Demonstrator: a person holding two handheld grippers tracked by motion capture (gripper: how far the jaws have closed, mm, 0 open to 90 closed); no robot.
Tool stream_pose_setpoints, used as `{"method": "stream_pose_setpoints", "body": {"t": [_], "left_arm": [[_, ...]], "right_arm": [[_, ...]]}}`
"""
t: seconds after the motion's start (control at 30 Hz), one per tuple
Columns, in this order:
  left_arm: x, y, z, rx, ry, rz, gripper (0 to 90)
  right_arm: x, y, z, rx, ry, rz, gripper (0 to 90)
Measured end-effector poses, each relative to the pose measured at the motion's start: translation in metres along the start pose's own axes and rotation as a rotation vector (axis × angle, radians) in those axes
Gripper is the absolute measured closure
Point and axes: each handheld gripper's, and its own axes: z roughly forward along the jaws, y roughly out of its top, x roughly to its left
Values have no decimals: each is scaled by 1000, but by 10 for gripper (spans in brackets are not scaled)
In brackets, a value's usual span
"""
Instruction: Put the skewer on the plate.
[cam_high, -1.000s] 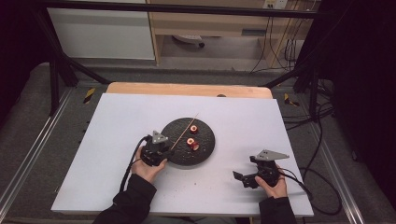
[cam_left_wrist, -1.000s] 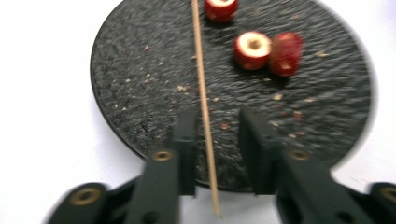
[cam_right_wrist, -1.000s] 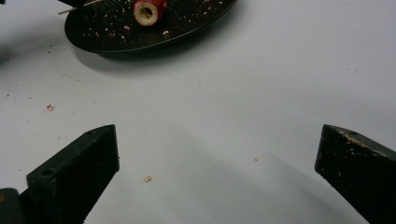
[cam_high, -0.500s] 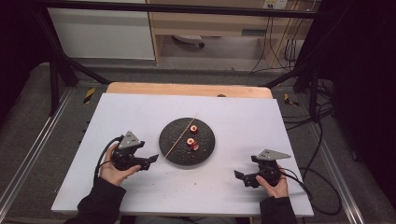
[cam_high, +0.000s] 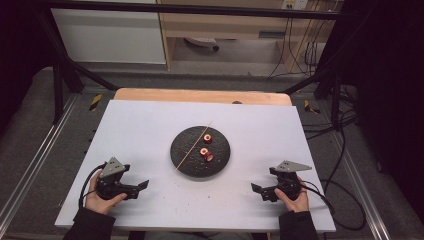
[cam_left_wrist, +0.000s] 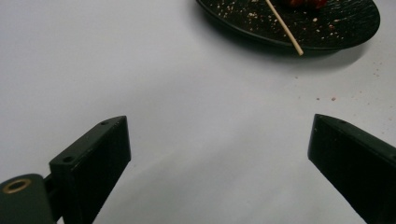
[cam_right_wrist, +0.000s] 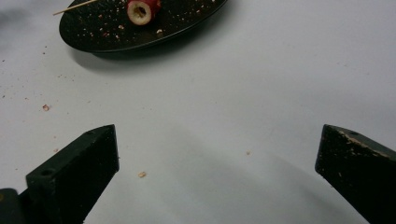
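A round black plate (cam_high: 187, 160) sits mid-table with two red cored fruit pieces (cam_high: 207, 138) (cam_high: 205, 154) on it. A thin wooden skewer (cam_high: 192, 146) lies across the plate's left side, bare. My left gripper (cam_high: 136, 189) rests near the front left of the table, open, its jaws wide apart over bare white surface (cam_left_wrist: 219, 154); the plate (cam_left_wrist: 345, 28) and skewer tip (cam_left_wrist: 285, 25) lie ahead of it. My right gripper (cam_high: 258, 191) is at the front right, open and empty (cam_right_wrist: 219, 158), facing the plate (cam_right_wrist: 107, 37) and one fruit piece (cam_right_wrist: 140, 11).
The white table top (cam_high: 150, 125) has a wooden strip (cam_high: 200, 95) along its far edge. Crumbs (cam_right_wrist: 45, 107) are scattered near the plate. Cables (cam_high: 345, 200) trail off the right side, and metal frame rails run along both sides.
My left gripper has pulled back from the plate to the front left of the table, leaving the skewer on the plate. The right gripper has stayed put.
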Motion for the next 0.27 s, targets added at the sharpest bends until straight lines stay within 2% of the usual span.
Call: {"method": "stream_pose_setpoints", "body": {"t": [0.1, 0.27], "left_arm": [[1, -4, 1, 2, 2, -7, 54], [-2, -4, 5, 23, -4, 13, 54]], "right_arm": [[0, -1, 2, 8, 1, -9, 6], [1, -2, 4, 26, 0, -16, 7]]}}
